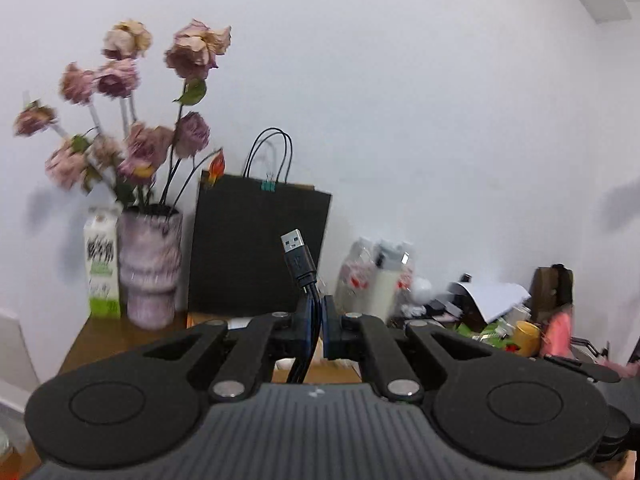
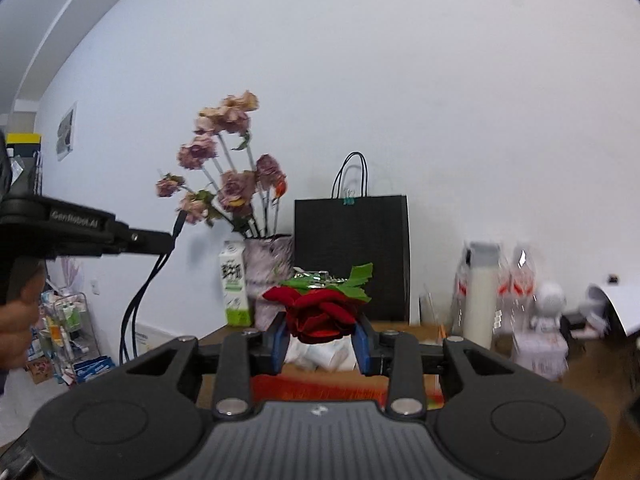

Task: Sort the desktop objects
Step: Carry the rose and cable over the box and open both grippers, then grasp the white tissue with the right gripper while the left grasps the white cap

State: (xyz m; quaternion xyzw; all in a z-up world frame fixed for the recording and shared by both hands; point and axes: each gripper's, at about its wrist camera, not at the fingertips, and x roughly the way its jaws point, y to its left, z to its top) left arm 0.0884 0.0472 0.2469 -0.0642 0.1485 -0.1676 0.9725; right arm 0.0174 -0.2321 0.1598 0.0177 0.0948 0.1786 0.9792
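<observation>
Both wrist views near level, facing wall, sharing black bag (image 1: pixel 256 248) (dried flowers (image 2: pixel 224 176) too)

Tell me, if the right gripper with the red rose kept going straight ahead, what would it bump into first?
Probably the black paper bag, which stands directly behind the red rose held in the right gripper; depth is hard to judge.

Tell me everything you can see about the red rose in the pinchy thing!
The red rose looks artificial, with soft, velvety dark red petals folded around each other and flat green leaves behind the bloom. Something shiny sits among the leaves; I can't tell what. The right gripper pinches the bloom from both sides with its blue pads, holding it in the air in front of the black paper bag. No stem shows.
</observation>
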